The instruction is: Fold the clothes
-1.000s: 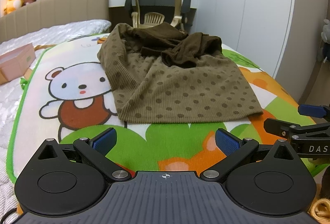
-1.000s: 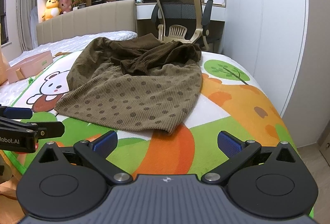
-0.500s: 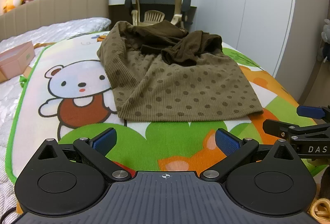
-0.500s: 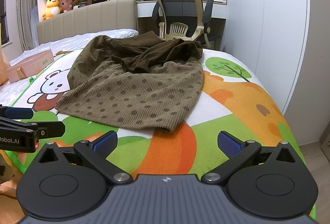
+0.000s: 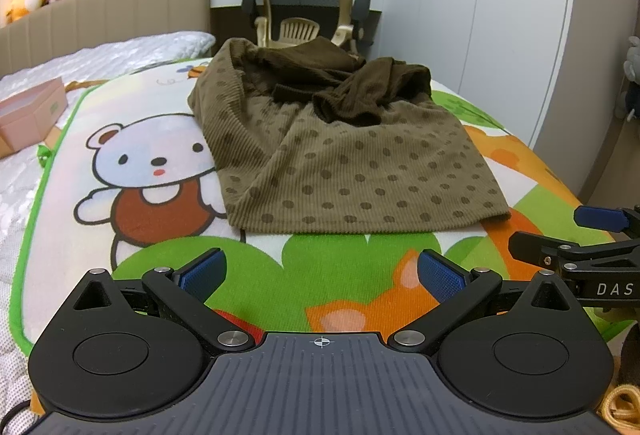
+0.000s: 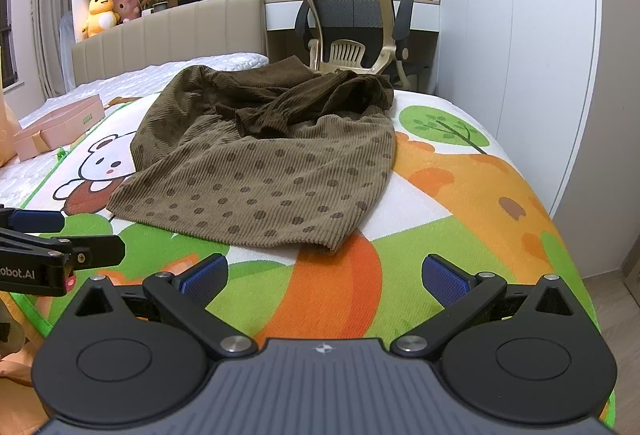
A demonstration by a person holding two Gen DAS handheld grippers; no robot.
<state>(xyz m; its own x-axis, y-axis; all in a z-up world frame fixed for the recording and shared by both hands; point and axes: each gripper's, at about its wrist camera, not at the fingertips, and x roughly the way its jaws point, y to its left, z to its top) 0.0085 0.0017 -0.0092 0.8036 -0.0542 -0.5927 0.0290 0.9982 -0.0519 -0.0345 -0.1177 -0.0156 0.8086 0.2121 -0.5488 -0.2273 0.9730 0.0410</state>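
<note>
A brown ribbed garment with dark dots (image 5: 340, 163) lies crumpled on a cartoon play mat (image 5: 152, 131) on the bed; its near hem lies flat, its far part is bunched in dark folds. It also shows in the right wrist view (image 6: 264, 175). My left gripper (image 5: 320, 273) is open and empty, hovering just short of the near hem. My right gripper (image 6: 324, 273) is open and empty, near the hem's right corner. Each gripper shows at the edge of the other's view.
A pink box (image 5: 28, 115) sits on the white quilt at the left. An office chair (image 5: 308, 15) and a desk stand beyond the bed's far end. White wardrobe doors (image 6: 520, 55) run along the right. The mat's right edge drops to the floor (image 6: 608, 295).
Both grippers have moved slightly forward toward the garment, which looks a little larger and nearer. Both stay open.
</note>
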